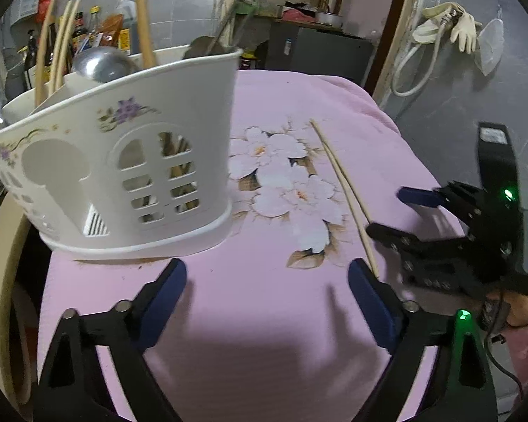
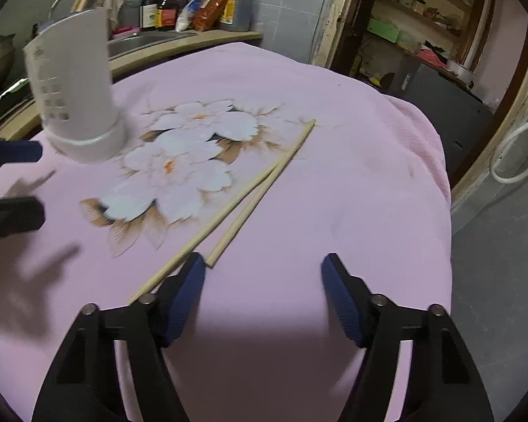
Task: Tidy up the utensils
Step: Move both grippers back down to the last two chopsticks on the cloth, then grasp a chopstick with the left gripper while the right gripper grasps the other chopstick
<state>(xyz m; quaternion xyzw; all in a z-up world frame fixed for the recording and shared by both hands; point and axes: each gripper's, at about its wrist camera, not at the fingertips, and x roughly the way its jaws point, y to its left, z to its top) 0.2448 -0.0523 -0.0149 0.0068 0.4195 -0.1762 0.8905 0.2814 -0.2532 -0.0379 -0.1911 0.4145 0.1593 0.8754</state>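
Two pale wooden chopsticks (image 2: 250, 190) lie side by side on the pink flowered cloth (image 2: 334, 123). My right gripper (image 2: 264, 270) hovers open at their near ends. Its left pad (image 2: 186, 292) rests over them, and only cloth lies between the pads. The left wrist view shows the chopsticks (image 1: 341, 183) at the right, with the right gripper (image 1: 385, 211) beside their near end. My left gripper (image 1: 267, 281) stands open over bare cloth in front of the white utensil holder (image 1: 123, 176). The holder contains chopsticks, a metal ladle and a wooden handle. The holder (image 2: 77, 98) also shows in the right wrist view.
Sauce bottles (image 2: 193, 3) and a sink (image 2: 140, 40) line the counter behind the table. A doorway with shelves (image 2: 422, 17) opens at the back right. Rubber gloves (image 1: 450, 24) and a hose hang on the wall. The cloth drops off at the table's right edge.
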